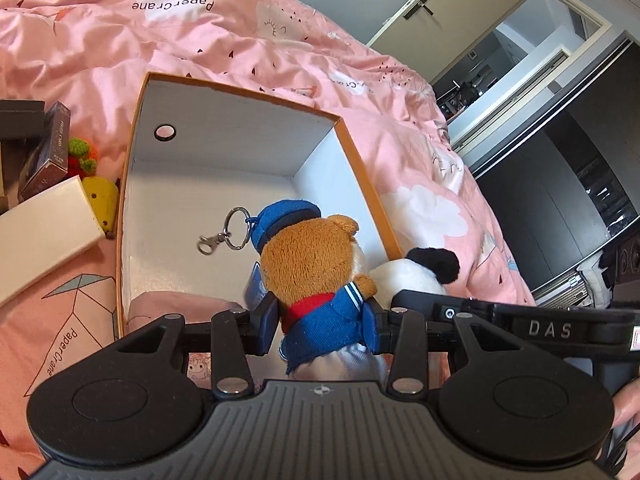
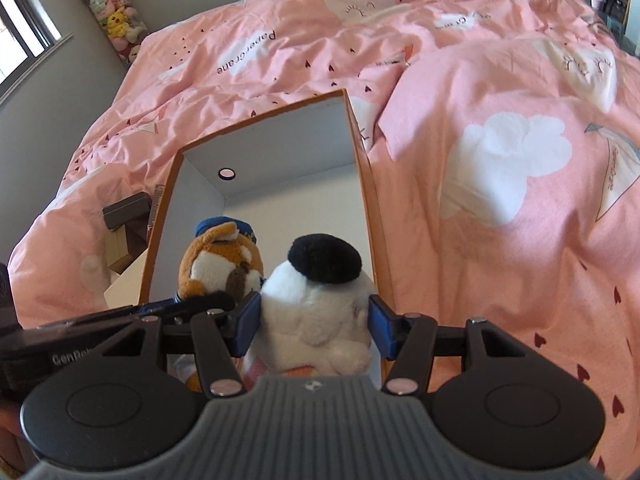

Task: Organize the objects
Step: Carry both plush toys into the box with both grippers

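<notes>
**Two plush toys poised over the box**

Over the near end of the orange-rimmed box (image 1: 348,136), both grippers carry a toy each. Left gripper (image 1: 326,318) pinches the sailor bear (image 1: 312,264) around its blue-jacketed body, pads pressed into the plush on either side; its key ring (image 1: 236,228) dangles ahead of the cap, hanging over the white box floor. Right gripper (image 2: 314,326) is clamped on the panda plush (image 2: 316,304), the blue pads sinking into its white fur, black ear on top. In the right wrist view the two toys sit just beside each other, bear on the left, panda on the right, close to the box's right wall.

The step in hand looks like lowering both toys into the box. To do it well, I would bring each one down inside the rim before letting go (the panda is close to the right wall, so nudge it leftward first), keep the ring from snagging the cardboard edge, and set the toys apart enough to leave floor for the small boxes (image 1: 44,152) and the knitted toy (image 1: 82,156) waiting on the pink duvet (image 1: 240,40) at the left.
</notes>
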